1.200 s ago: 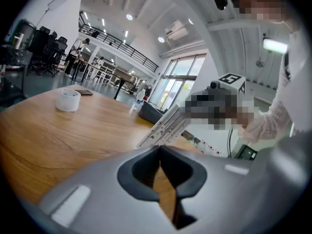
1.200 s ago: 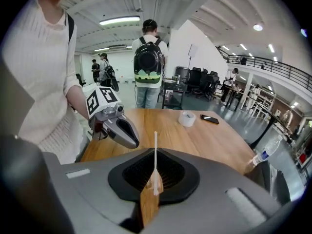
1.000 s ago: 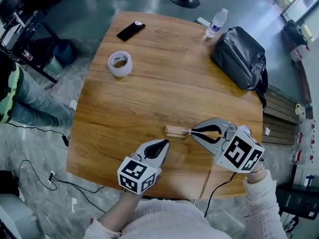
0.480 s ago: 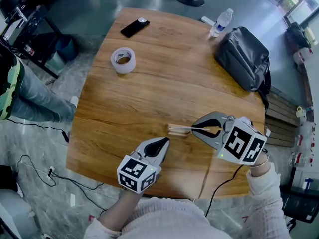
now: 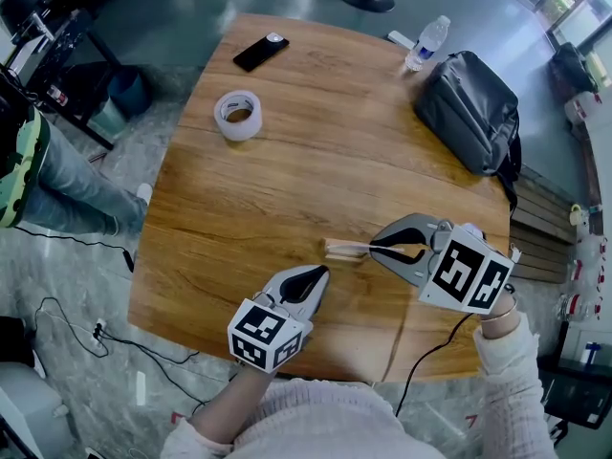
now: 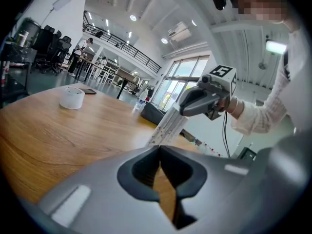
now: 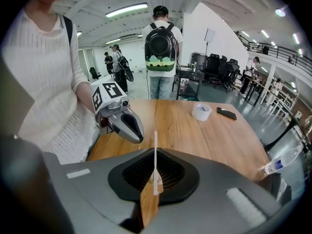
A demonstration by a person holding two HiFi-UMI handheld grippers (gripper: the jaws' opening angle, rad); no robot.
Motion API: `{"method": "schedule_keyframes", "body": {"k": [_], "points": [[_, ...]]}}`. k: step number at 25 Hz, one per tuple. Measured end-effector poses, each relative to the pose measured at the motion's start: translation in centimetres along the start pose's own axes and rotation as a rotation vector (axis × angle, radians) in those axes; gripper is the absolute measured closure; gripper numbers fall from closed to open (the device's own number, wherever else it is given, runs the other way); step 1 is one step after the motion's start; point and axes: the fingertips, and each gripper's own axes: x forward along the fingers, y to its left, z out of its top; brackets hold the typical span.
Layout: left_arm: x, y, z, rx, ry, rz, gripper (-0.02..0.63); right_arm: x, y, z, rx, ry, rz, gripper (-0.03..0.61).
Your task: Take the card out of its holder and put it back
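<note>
A: where's the card (image 5: 352, 247) rn?
B: pinched edge-on in right hand-held gripper (image 5: 376, 249), tip at the holder (image 5: 335, 254), gripper's 9 o'clock. Left hand-held gripper (image 5: 314, 275) jaws together, empty, over counter (image 5: 287, 161) at holder's 7.

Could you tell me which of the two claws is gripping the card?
The right claw, shut on the thin white card; the left claw is shut on nothing.

Table (image 5: 316, 161): holder (image 5: 337, 250), tape (image 5: 237, 115), phone (image 5: 260, 53), bag (image 5: 466, 110)
</note>
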Motion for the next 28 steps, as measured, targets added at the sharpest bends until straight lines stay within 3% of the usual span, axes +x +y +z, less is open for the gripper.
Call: {"method": "schedule_keyframes", "body": {"k": [10, 19, 28], "points": [[0.0, -0.1, 0.1, -0.001, 0.001, 0.003, 0.606, 1.7, -0.7, 0.5, -0.002, 0.018, 0.006, 0.565], [0.0, 0.3, -0.1, -0.005, 0.01, 0.0, 0.604, 4.9, 0.8, -1.5, -0.006, 0.07, 0.045, 0.565], [0.1, 0.3, 0.0, 0.007, 0.02, -0.021, 0.604, 5.3, -0.5, -1.5, 0.015, 0.055, -0.04, 0.558]]}}
